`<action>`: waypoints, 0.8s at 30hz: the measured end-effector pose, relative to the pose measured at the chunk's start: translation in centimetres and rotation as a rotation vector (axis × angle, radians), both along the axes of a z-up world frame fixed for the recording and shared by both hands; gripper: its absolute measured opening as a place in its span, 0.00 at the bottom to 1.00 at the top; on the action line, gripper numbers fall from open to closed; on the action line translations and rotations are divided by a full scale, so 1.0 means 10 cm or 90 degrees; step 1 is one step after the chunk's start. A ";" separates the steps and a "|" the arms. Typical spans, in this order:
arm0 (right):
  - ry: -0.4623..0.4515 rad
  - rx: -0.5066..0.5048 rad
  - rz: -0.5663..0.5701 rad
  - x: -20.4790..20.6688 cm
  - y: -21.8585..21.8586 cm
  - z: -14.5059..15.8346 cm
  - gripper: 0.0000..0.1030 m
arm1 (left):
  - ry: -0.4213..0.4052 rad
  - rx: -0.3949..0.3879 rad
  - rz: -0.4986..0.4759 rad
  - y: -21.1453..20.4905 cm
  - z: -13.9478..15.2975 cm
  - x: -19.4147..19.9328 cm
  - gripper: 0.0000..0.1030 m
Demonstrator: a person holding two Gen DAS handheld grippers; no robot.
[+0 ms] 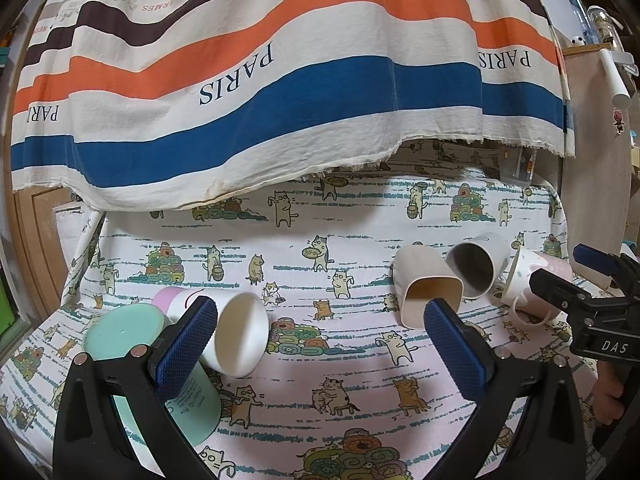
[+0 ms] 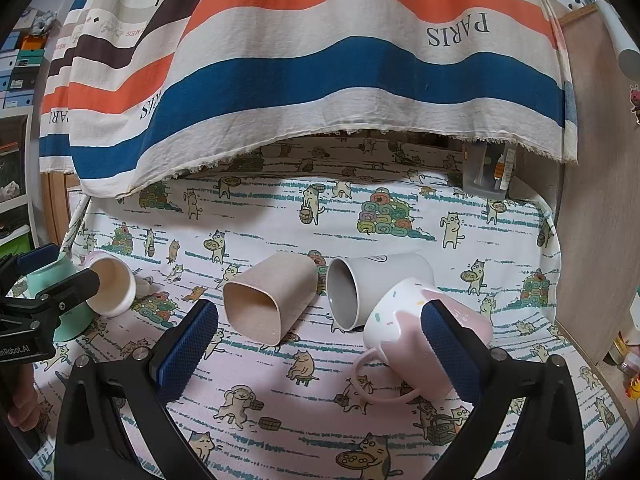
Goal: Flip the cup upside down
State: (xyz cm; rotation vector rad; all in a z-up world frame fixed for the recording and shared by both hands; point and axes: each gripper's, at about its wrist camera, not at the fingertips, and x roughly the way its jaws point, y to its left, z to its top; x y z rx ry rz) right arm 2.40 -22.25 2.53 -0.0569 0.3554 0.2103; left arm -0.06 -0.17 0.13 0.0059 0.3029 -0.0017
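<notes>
left gripper (image 1: 320, 336) jaws released, one pad hiding part of the mint cup (image 1: 124, 332) and white cup (image 1: 240, 332). beige cup (image 2: 268, 300), grey cup (image 2: 376, 284) lie sideways on the desk (image 2: 320, 400). right gripper (image 2: 320, 340) jaws released, masking the pink mug (image 2: 404, 328).

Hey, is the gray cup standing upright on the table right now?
No, the gray cup lies on its side, its open mouth facing the camera, beside the beige square cup.

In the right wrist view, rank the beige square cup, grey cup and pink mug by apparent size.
1. pink mug, nearest the camera, so partly inflated.
2. beige square cup and grey cup look about alike; no ranking between them.
</notes>
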 end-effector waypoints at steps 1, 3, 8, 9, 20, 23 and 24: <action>0.000 0.000 0.000 0.00 0.00 0.00 0.99 | 0.000 0.000 0.000 0.00 0.00 0.00 1.00; 0.000 0.000 0.000 0.00 0.00 0.00 0.99 | 0.000 0.000 0.000 0.00 0.00 0.00 1.00; 0.000 -0.001 0.000 -0.01 0.01 -0.01 0.99 | -0.003 0.001 -0.005 0.01 0.01 -0.01 1.00; 0.000 -0.001 0.000 -0.01 0.01 -0.01 0.99 | -0.005 0.000 -0.008 0.00 0.01 -0.02 1.00; 0.003 0.002 -0.001 0.00 0.00 -0.01 0.99 | -0.006 -0.004 -0.020 -0.01 0.00 -0.01 1.00; 0.004 0.003 -0.003 -0.01 0.00 -0.01 0.99 | -0.006 -0.005 -0.014 0.00 0.00 -0.01 1.00; 0.004 0.003 -0.003 -0.01 0.01 -0.01 0.99 | -0.005 -0.006 -0.013 0.00 0.00 -0.01 1.00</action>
